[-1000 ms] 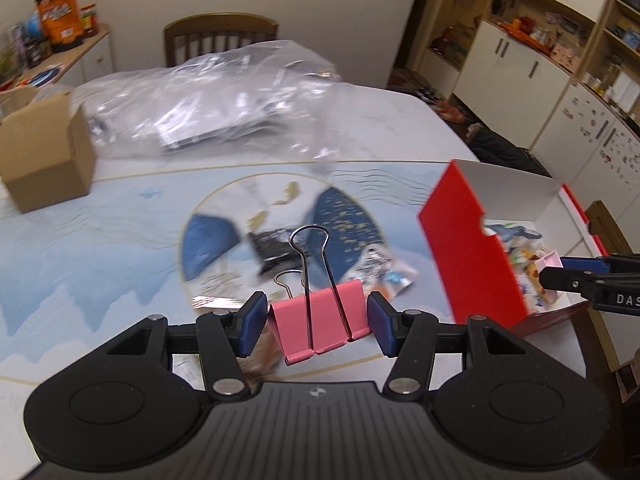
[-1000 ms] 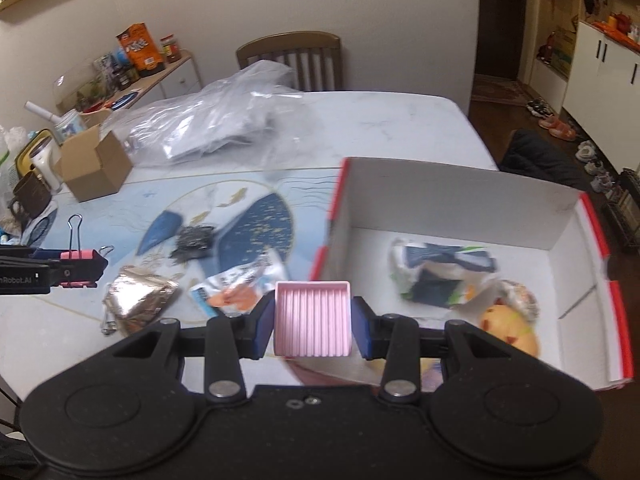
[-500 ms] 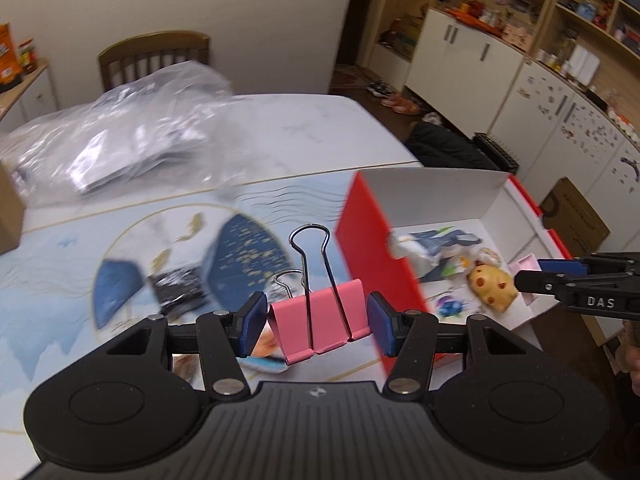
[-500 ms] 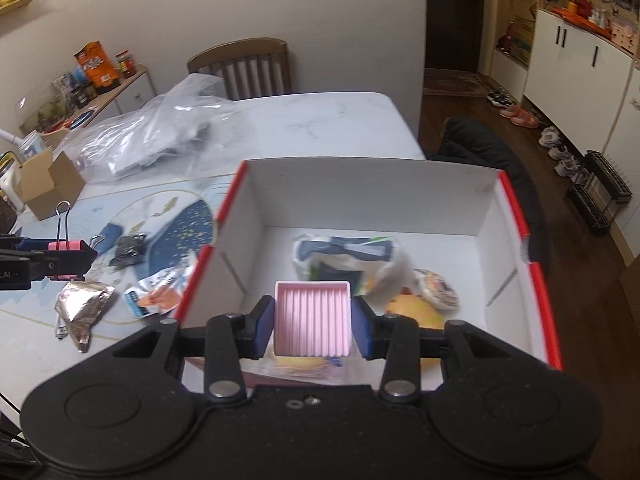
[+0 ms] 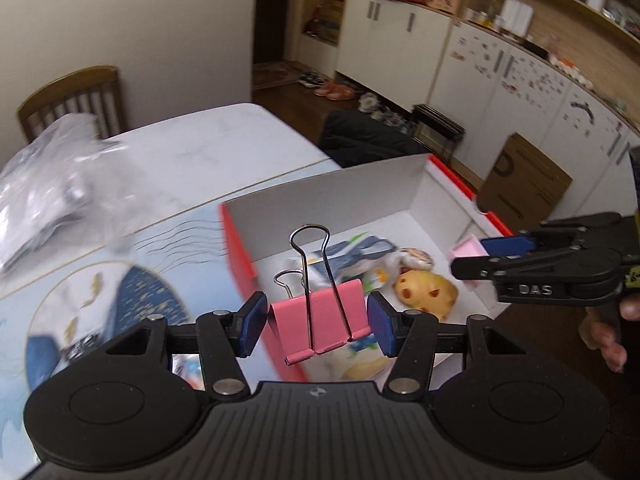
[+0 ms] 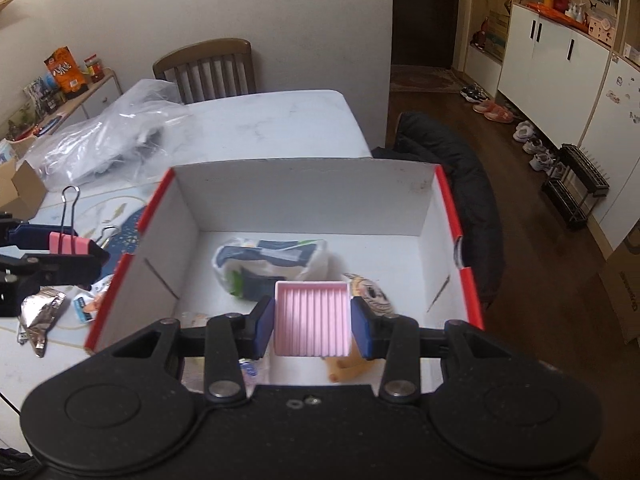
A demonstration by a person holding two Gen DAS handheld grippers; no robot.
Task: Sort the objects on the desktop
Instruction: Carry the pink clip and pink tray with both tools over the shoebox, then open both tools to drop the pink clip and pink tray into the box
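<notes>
My left gripper [image 5: 317,326] is shut on a pink binder clip [image 5: 320,320] with wire handles and holds it above the left wall of the red-and-white box [image 5: 340,188]. My right gripper [image 6: 312,324] is shut on a pink ribbed tray [image 6: 311,320] and holds it over the box's [image 6: 304,196] near side. It also shows in the left wrist view [image 5: 472,254] at the box's right side. In the box lie a white and blue packet [image 6: 272,264], a yellow toy [image 5: 426,294] and a round patterned piece [image 6: 368,290].
On the table left of the box lie a foil wrapper [image 6: 40,316], a small snack packet [image 6: 86,304] and a black item [image 5: 80,348]. A clear plastic bag [image 6: 108,140] and a cardboard box [image 6: 18,190] stand farther back. A chair [image 6: 208,68] is behind the table.
Both grippers moved right toward the box with their loads. The binder clip went from over the table mat to over the box's left wall. The pink tray is now over the box interior.
</notes>
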